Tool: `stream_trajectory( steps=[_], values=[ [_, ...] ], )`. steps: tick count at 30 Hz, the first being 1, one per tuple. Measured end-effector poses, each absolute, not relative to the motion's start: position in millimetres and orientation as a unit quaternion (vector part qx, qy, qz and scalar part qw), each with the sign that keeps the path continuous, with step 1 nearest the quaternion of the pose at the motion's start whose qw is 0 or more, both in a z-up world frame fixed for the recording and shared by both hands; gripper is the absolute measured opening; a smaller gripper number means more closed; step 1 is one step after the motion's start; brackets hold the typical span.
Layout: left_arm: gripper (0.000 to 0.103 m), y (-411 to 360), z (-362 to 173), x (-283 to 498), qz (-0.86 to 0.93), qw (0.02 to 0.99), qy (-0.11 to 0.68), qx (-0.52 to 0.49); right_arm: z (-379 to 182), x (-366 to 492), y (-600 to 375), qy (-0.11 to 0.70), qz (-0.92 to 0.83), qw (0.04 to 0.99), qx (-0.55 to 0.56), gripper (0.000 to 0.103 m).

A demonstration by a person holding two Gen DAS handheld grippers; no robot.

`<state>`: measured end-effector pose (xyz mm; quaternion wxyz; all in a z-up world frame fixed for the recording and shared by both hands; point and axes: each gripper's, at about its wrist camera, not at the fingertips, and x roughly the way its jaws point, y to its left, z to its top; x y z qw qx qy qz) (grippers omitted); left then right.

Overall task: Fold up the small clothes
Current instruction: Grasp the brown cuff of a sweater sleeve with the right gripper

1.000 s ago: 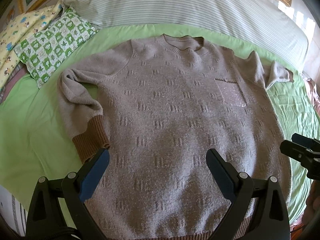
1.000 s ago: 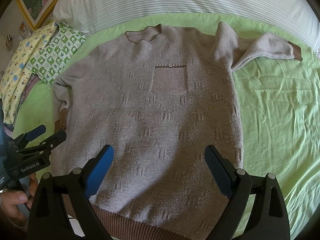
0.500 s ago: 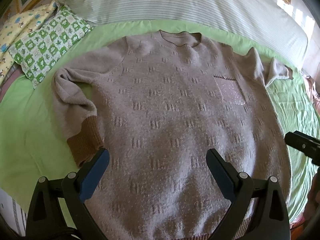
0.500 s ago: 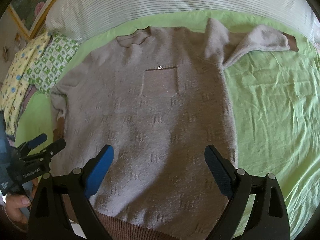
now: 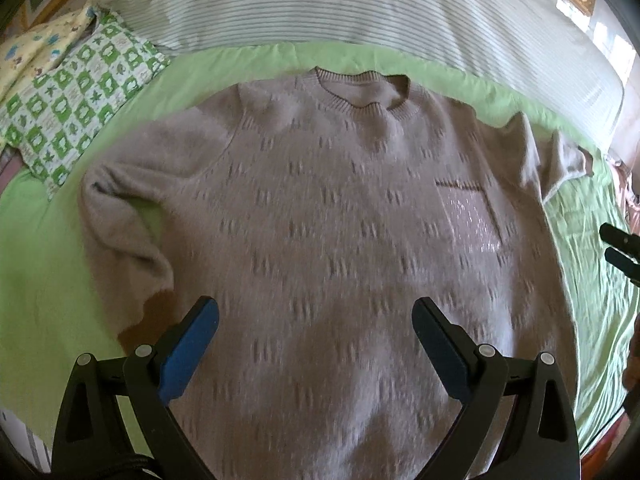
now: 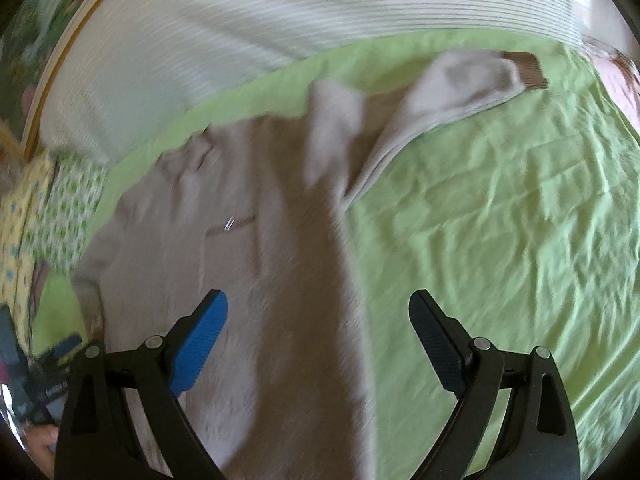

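A beige knit sweater (image 5: 332, 216) with a chest pocket (image 5: 468, 216) lies flat, front up, on a green bedsheet (image 5: 44, 280). Its left sleeve (image 5: 120, 240) is bent down along the body, brown cuff (image 5: 148, 320) near my left gripper. My left gripper (image 5: 316, 324) is open and empty above the sweater's lower body. In the right wrist view the sweater (image 6: 240, 280) is blurred; its right sleeve (image 6: 452, 92) stretches out to a brown cuff (image 6: 528, 72). My right gripper (image 6: 318, 320) is open and empty above the sweater's right side edge.
A striped white pillow or bolster (image 5: 360, 4) runs along the far edge of the bed. A green checked pillow (image 5: 76, 96) and a yellow patterned one (image 5: 36, 52) lie at the far left. The green sheet (image 6: 500, 240) stretches to the right of the sweater.
Both grippers have moved forward over the sweater. The right gripper has swung right, toward the sweater's side edge and right sleeve. Both stay open.
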<state>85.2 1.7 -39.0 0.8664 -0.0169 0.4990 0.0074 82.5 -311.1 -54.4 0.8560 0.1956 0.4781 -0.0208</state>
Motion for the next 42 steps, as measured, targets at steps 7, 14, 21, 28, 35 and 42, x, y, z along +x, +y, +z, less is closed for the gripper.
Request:
stream_trajectory(
  steps=[7, 14, 21, 28, 35, 42],
  values=[
    [0.098, 6.8, -41.3, 139.6, 0.01, 0.868, 0.495, -0.036, -59.5, 130.7, -393.0, 0.439, -0.084, 0.859, 0.248, 0.091],
    [0.098, 13.6, -48.9, 185.3, 0.013, 0.869, 0.493, -0.04, -73.9, 176.4, -490.7, 0.379, -0.156, 0.851, 0.329, 0.075],
    [0.098, 23.1, -70.5, 223.4, 0.012, 0.861, 0.507, -0.044, -102.7, 216.3, -551.8, 0.368, -0.206, 0.823, 0.381, 0.068],
    [0.098, 22.3, -85.2, 242.3, 0.007, 0.86, 0.51, -0.038, -111.9, 220.8, -559.9, 0.323, -0.224, 0.82, 0.416, 0.007],
    [0.098, 25.9, -88.3, 238.6, 0.004, 0.855, 0.515, -0.068, -10.5, 201.5, -451.9, 0.261, -0.074, 0.902, 0.337, 0.007],
    [0.098, 45.8, -74.4, 217.6, 0.013, 0.856, 0.504, -0.114, 24.0, 209.2, -257.6, 0.304, 0.169, 0.903, 0.252, 0.007]
  ],
)
